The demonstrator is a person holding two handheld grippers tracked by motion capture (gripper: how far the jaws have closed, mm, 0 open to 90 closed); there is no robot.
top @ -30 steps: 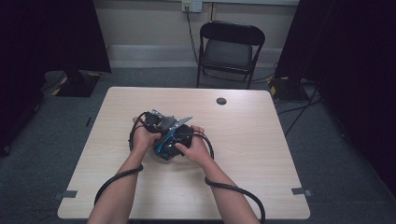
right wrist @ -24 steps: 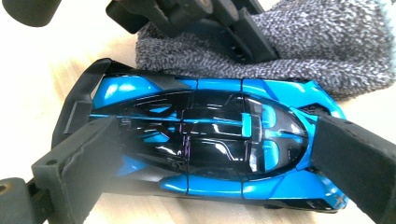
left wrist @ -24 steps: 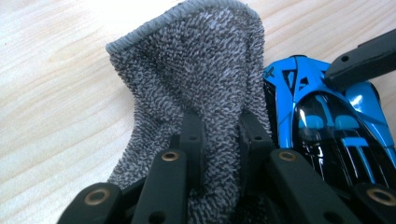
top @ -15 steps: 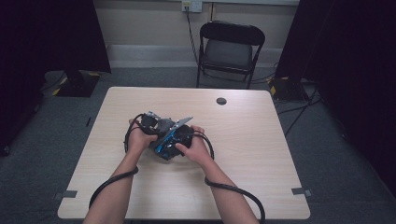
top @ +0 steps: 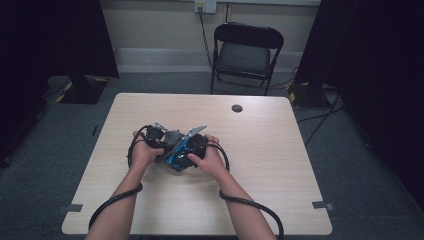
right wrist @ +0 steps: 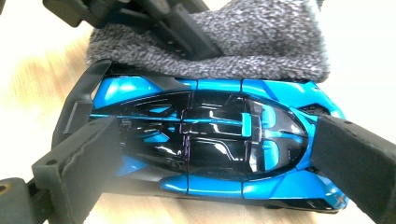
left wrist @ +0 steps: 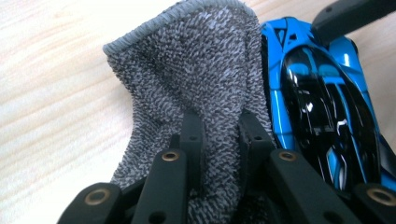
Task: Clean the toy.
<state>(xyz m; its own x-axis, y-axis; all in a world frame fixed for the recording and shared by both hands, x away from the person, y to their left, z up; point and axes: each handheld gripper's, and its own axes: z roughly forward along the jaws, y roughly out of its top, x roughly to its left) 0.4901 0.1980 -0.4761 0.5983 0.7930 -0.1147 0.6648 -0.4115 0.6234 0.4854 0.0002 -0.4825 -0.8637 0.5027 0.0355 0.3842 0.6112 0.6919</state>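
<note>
A glossy blue and black toy car (right wrist: 210, 116) lies on the wooden table (top: 280, 150), and my right gripper (right wrist: 217, 149) is shut on it, one pad at each end. A grey terry cloth (left wrist: 187, 70) is folded against the car's (left wrist: 327, 107) side, with my left gripper (left wrist: 219, 126) shut on it. In the high view both hands hold the grippers close together at the table's left centre: the left gripper (top: 160, 137) is just left of the right gripper (top: 195, 150), with the car (top: 175, 161) between them. The cloth (right wrist: 243, 42) lies along the car's far side in the right gripper view.
A small black round disc (top: 237, 108) sits on the table toward the back. A black folding chair (top: 247, 50) stands behind the table's far edge. Cables trail from both grippers off the near edge.
My left gripper with the cloth has shifted slightly to the left along the car. The right gripper and the car have stayed put.
</note>
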